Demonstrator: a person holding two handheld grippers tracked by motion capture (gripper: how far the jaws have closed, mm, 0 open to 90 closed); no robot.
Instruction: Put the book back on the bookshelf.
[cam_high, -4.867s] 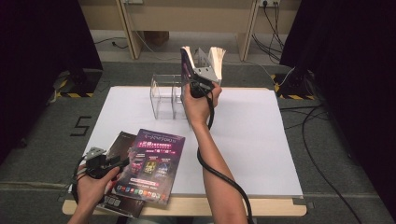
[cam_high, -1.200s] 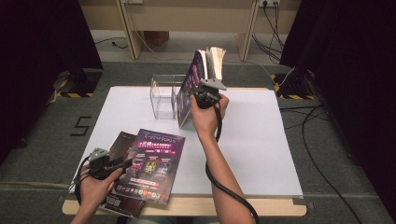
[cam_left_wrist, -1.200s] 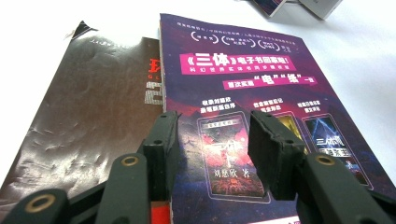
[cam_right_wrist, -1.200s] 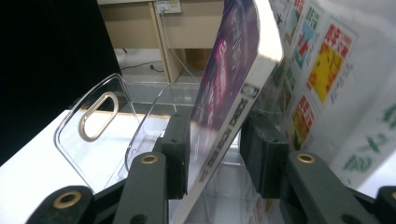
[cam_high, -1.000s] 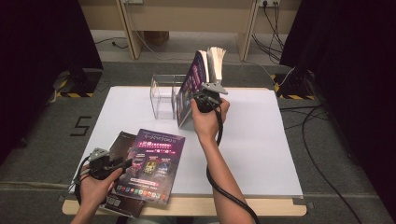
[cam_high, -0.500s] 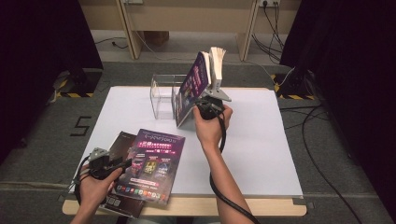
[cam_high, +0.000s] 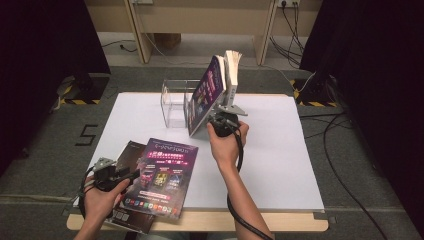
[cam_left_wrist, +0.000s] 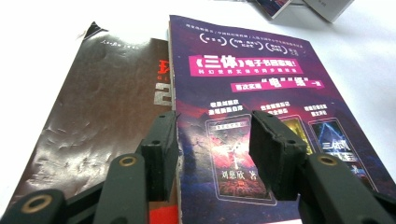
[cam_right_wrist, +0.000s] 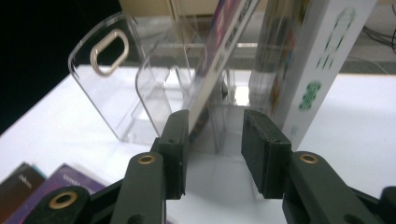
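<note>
Left gripper (cam_high: 131, 175) hangs low over the near left corner of the white table (cam_high: 280, 165), its jaws spread with nothing between them; in the left gripper view they have just been opening a little above the purple booklet (cam_left_wrist: 261, 116), clamped on nothing. That booklet lies flat, overlapping a dark brown booklet (cam_left_wrist: 98, 107) that sticks out from under its left edge. Farther back stands a clear acrylic rack (cam_high: 175, 102) with upright dividers. A second purple magazine (cam_high: 205, 100) leans tilted in the rack, its lower edge down by the rack's base, and a thick white-spined book (cam_high: 232, 67) stands just right of it. Right gripper (cam_high: 216, 121) sits at the foot of these two; in the right gripper view its jaws stand apart, the magazine's lower edge against the left pad (cam_right_wrist: 180, 140), the right pad free, so it is released.
</note>
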